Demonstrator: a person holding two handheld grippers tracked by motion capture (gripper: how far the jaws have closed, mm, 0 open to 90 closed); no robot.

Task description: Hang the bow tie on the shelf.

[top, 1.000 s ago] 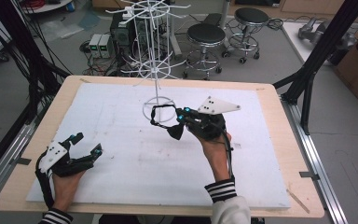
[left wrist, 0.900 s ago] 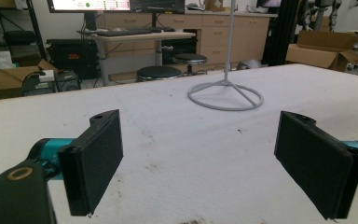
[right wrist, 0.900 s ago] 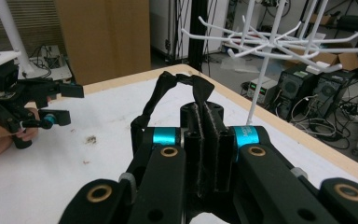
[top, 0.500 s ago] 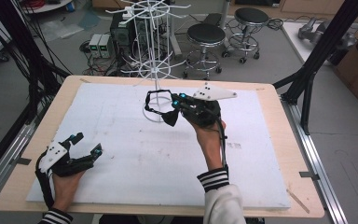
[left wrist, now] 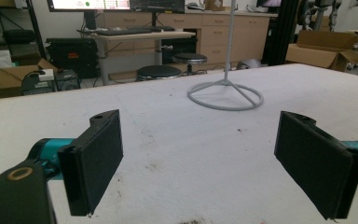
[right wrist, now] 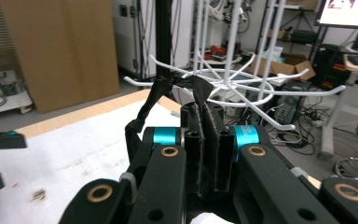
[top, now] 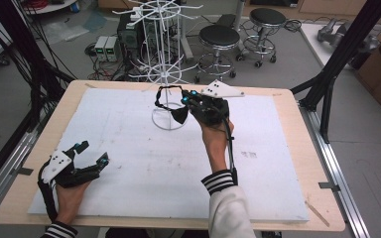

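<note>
Black strap (top: 171, 101) was clamped in the right gripper (top: 191, 105) above the far middle of the table (top: 283, 129), close to the white wire display rack (top: 166, 44) that stood near the table's far edge. In the right gripper view, the jaws were fully closed with a flat fabric end of the strap (right wrist: 204, 140) pinched between the pads. From the jaws the strap rose toward the rack, where a loop of it (right wrist: 165, 100) hung from a knotted or gathered part level with the rack's white hook arms (right wrist: 242, 84). Whether that part touched a hook could not be told. In the high view, the strap's long axis ran roughly parallel to the far edge, from the gripper toward the table's left edge, with the loop over the rack's ring base (top: 169, 118).

The left gripper (top: 90, 154) rested near the table's near left corner, held in the person's left hand (top: 69, 191). Its jaws stood wide apart with nothing between the pads (left wrist: 95, 161); only the white table surface and the ring base (left wrist: 225, 95) lay ahead of them.

No legible brand, label or writing appeared on the strap, the grippers or the rack. Monitor screens in the background showed content too small to read.
</note>
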